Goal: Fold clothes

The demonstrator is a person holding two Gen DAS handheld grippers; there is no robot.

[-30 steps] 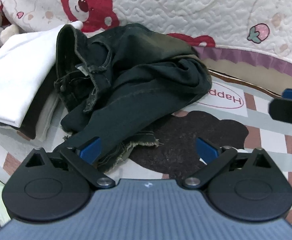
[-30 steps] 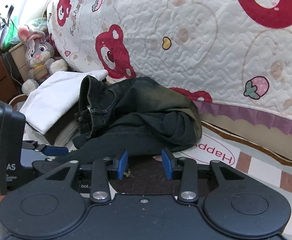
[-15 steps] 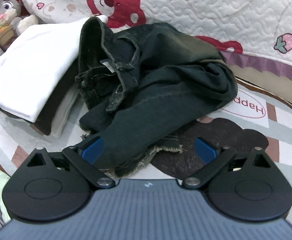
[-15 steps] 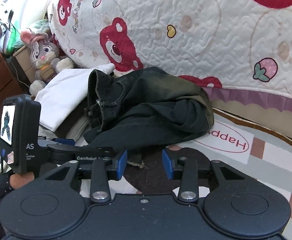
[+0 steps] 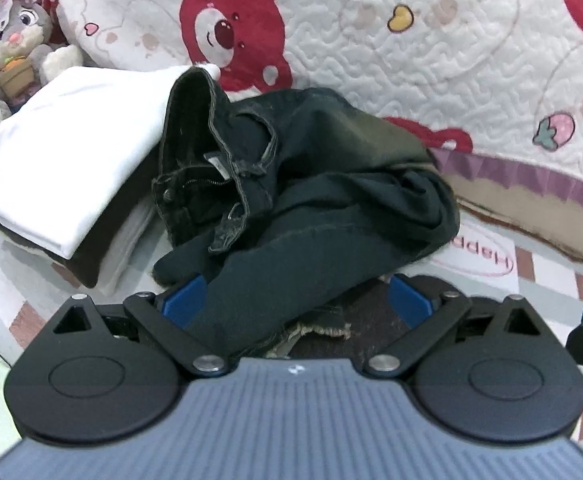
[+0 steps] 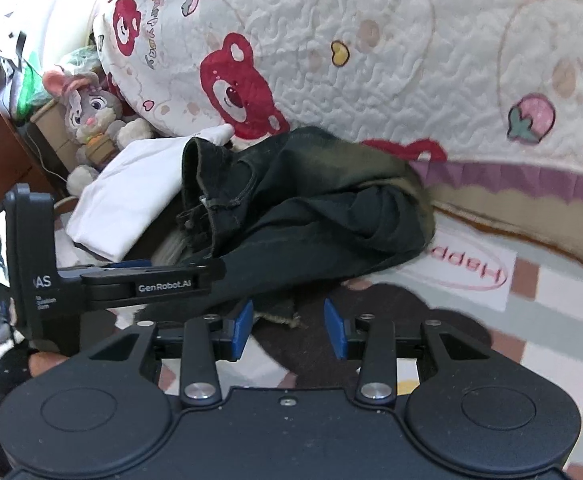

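Dark crumpled jeans point(image 5: 311, 208) lie on a patterned mat, waistband up at the left, one leg running toward me with a frayed hem point(image 5: 315, 328). My left gripper point(image 5: 295, 300) is open wide, and that leg lies between its blue pads, untouched as far as I can see. In the right wrist view the jeans point(image 6: 311, 216) fill the middle. My right gripper point(image 6: 289, 330) is open just behind the frayed hem point(image 6: 279, 316), with nothing clamped. The left gripper point(image 6: 147, 280) reaches in from the left against the leg.
A stack of folded clothes with a white top point(image 5: 63, 168) sits left of the jeans. A plush rabbit point(image 5: 11, 40) sits behind it. A quilt with red bears point(image 5: 371, 40) hangs over the bed edge behind. The mat point(image 5: 487, 264) extends right.
Both grippers have moved in toward the jeans. The leg and hem now lie further in between the left pads, and the right gripper sits nearer the hem with its pads slightly wider.
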